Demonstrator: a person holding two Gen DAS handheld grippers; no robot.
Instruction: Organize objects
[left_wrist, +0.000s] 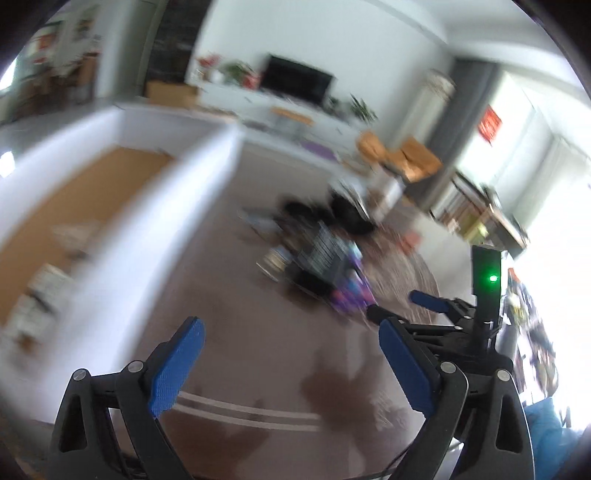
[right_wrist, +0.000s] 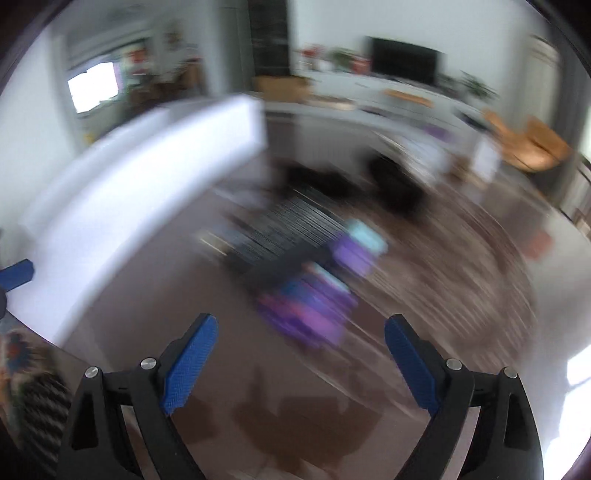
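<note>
Both views are motion-blurred. A pile of objects lies on the brown floor: a dark ribbed item (left_wrist: 325, 254), purple packages (left_wrist: 351, 295) and a round tin (left_wrist: 273, 258). The pile also shows in the right wrist view, with purple packages (right_wrist: 314, 306) nearest. My left gripper (left_wrist: 291, 339) is open and empty above the floor, short of the pile. My right gripper (right_wrist: 301, 338) is open and empty, just in front of the purple packages; it also appears in the left wrist view (left_wrist: 402, 306) at the right. A white box (left_wrist: 147, 206) with a brown bottom holds several small items at the left.
The white box wall (right_wrist: 147, 192) runs along the left. A black bag (left_wrist: 347, 210) lies behind the pile. A TV cabinet (left_wrist: 295, 107), cardboard boxes (left_wrist: 406, 155) and a shelf (left_wrist: 480, 214) stand at the back and right.
</note>
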